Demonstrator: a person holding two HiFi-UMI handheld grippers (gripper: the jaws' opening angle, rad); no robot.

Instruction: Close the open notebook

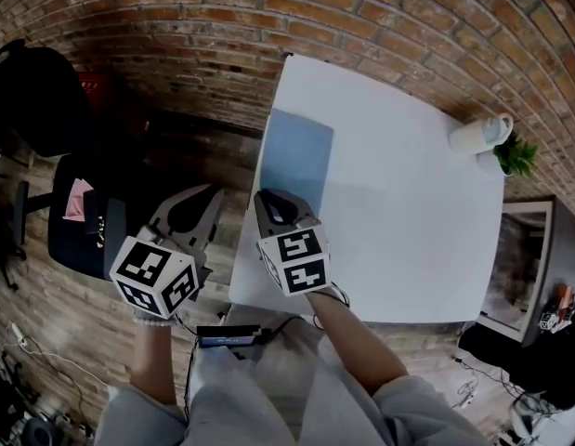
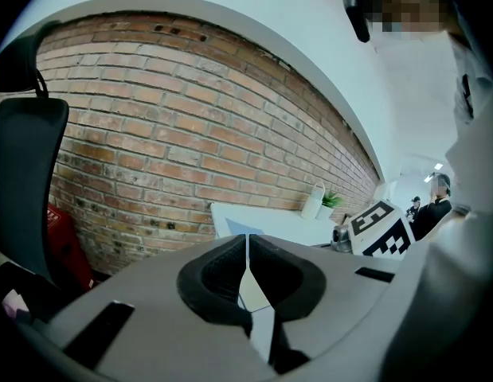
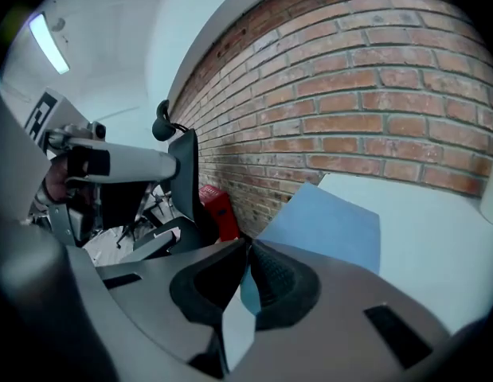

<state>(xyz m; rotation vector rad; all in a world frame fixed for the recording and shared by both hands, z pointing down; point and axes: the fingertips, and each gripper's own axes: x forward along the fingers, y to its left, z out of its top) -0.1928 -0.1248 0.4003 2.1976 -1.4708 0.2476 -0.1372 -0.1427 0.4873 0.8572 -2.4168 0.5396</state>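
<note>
A blue notebook lies flat on the white table, along its left edge, with its cover down and no pages showing. My right gripper hovers over the table's near left corner, just short of the notebook, its jaws shut on nothing. In the right gripper view the notebook lies right beyond the shut jaws. My left gripper hangs off the table to the left, over the floor, jaws together and empty. The left gripper view shows the table's edge ahead.
A white jug and a small green plant stand at the table's far right corner. A black office chair sits on the floor to the left. A brick wall runs behind the table.
</note>
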